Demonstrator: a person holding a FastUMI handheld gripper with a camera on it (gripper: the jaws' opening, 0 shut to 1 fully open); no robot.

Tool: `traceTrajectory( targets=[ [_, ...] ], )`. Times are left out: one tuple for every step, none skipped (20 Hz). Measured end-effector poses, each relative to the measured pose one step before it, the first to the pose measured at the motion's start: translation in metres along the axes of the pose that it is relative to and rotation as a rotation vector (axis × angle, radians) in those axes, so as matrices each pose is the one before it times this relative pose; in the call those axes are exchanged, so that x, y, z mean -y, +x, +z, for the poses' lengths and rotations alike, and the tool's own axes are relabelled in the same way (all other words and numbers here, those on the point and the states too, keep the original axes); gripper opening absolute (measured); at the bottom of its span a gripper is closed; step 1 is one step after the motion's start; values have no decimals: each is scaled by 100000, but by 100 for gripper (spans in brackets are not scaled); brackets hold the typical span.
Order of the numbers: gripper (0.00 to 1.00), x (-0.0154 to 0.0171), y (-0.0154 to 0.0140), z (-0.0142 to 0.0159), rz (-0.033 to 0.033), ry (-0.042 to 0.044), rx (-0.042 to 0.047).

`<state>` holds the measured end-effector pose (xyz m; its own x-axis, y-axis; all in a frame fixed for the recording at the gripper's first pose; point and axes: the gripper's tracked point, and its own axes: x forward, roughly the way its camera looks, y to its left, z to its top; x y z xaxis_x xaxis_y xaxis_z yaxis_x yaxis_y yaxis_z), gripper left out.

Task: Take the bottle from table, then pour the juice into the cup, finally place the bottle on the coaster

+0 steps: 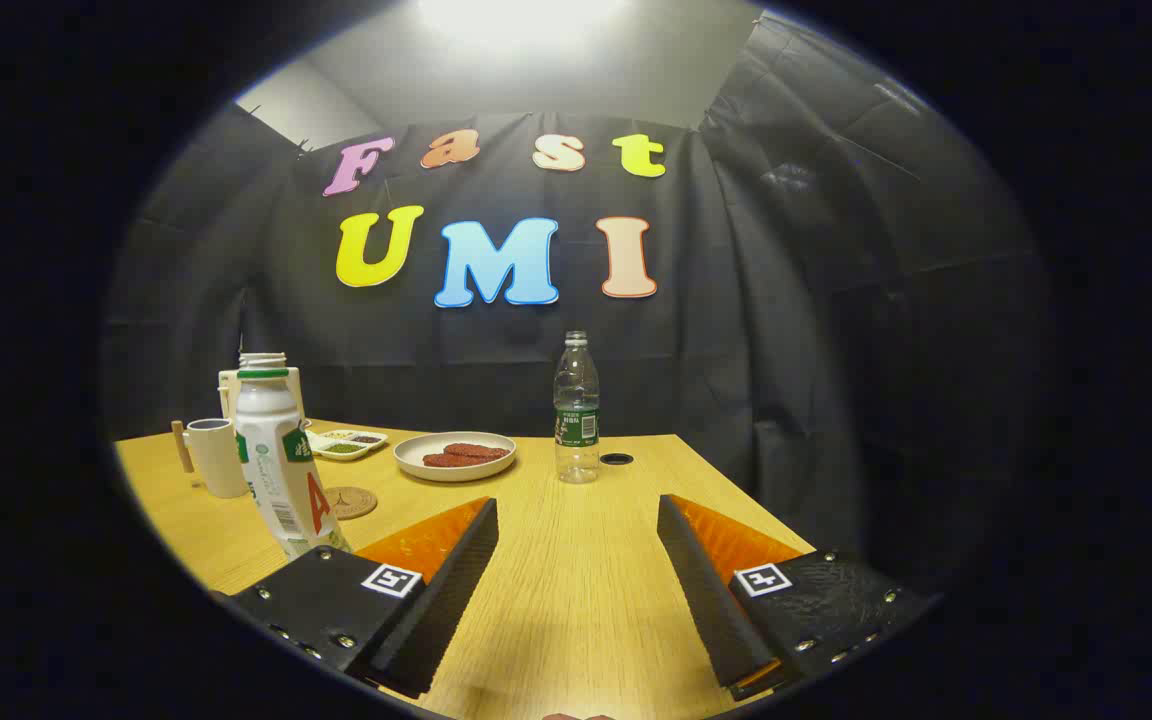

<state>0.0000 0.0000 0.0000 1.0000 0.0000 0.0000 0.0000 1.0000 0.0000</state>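
A: Where's the white juice bottle with the green cap (278, 462) found?
B: On the light wooden table (576, 590), left of the fingers, which are spread wide with nothing between. A round cork coaster (350, 501) lies just behind it, a white mug (217, 457) further left, a clear plastic water bottle (577, 410) beyond the fingers.

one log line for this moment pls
stage: pre-grasp | gripper: open, empty | juice bottle: upright beside left finger | cup, coaster: beyond bottle

Black cloth wall (836, 300) behind wood table (576, 600), bright ceiling light (521, 20).
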Motion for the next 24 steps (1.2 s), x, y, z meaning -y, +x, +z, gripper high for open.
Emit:
traceTrajectory(
  targets=[
    [98,-159,1222,204,-6,-220,-116],
    [98,-345,740,-85,471,-728,338],
    [98,-64,313,243,102,-1058,1082],
    [98,-172,545,225,59,467,308],
    [98,-541,471,494,1417,1900,919],
    [98,-376,507,728,355,995,1116],
    [98,-250,675,120,-40,-885,-810],
    [98,-372,278,257,78,-1033,-973],
    [98,-286,57,446,146,592,-972],
    [98,-480,-522,815,884,1919,-477],
    [99,-367,-534,585,321,1921,-284],
    [99,-222,-629,681,-235,703,316],
    [98,-179,-651,614,-548,-580,573],
    [98,-421,-871,402,-88,-1062,162],
    [98,-742,-929,239,1040,-775,-15],
    [99,-1050,-918,265,1609,-282,-619],
    [99,-1240,-867,16,2514,155,-971],
    [99,-1373,-803,-25,2448,207,-960],
    [99,-1394,-726,-77,2351,-106,-838],
    [99,-1150,-515,-48,1654,-439,-15],
    [99,-1496,-518,-215,2418,-1601,236],
    [99,-1020,-351,-17,1254,-1742,400],
    [99,-921,-326,-394,691,-1616,457],
    [99,-647,-271,-193,424,-384,209]
  ],
)
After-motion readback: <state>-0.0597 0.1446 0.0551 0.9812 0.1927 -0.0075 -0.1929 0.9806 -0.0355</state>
